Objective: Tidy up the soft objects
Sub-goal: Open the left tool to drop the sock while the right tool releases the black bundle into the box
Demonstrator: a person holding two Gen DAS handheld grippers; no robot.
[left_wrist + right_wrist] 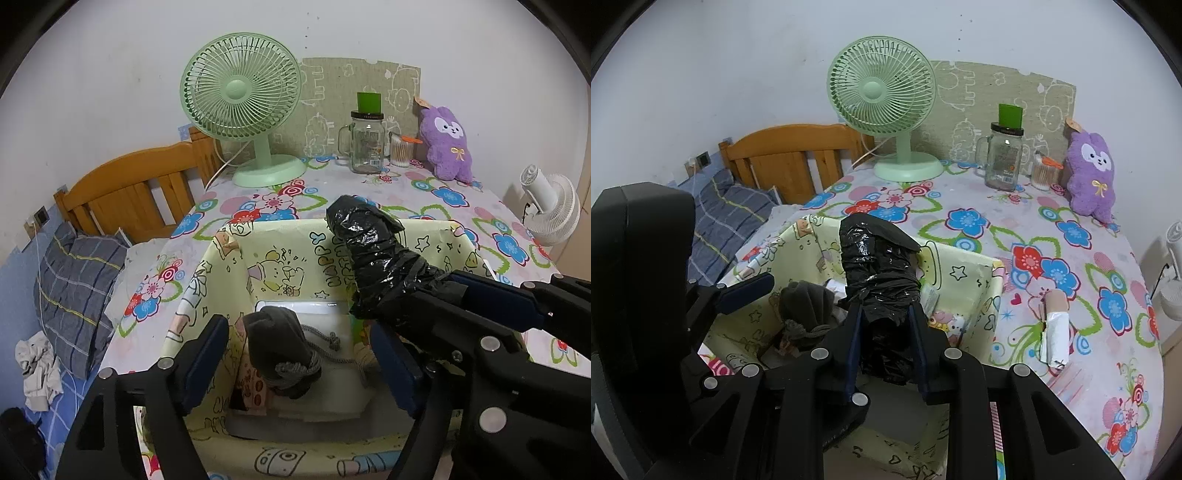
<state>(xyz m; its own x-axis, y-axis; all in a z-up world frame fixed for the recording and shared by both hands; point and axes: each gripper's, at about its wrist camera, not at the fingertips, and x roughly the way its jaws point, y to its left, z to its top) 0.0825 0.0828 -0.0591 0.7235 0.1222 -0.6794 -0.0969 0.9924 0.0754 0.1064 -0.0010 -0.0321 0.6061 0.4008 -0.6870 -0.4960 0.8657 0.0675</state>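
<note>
Above the cartoon-print box (pixel 964 280) on the worktop (pixel 1071 266), the black plastic roll (pixel 879 266) sits clamped in the right gripper (pixel 884 332), apparently mid-placement and next needing lowering and release beside the grey pouch (pixel 277 343), which the left gripper (pixel 299 354) straddles with fingers spread.

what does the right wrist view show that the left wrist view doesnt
Only the right wrist view shows the white-wrapped roll lying on the floral tablecloth beside the box.

Only the left wrist view shows the crumpled white cloth on the bed and the white fan in full.

Both show the right gripper shut on the black plastic bundle over the cartoon-print box, the open left gripper, the gray drawstring pouch, green fan, glass jar and purple plush.
</note>
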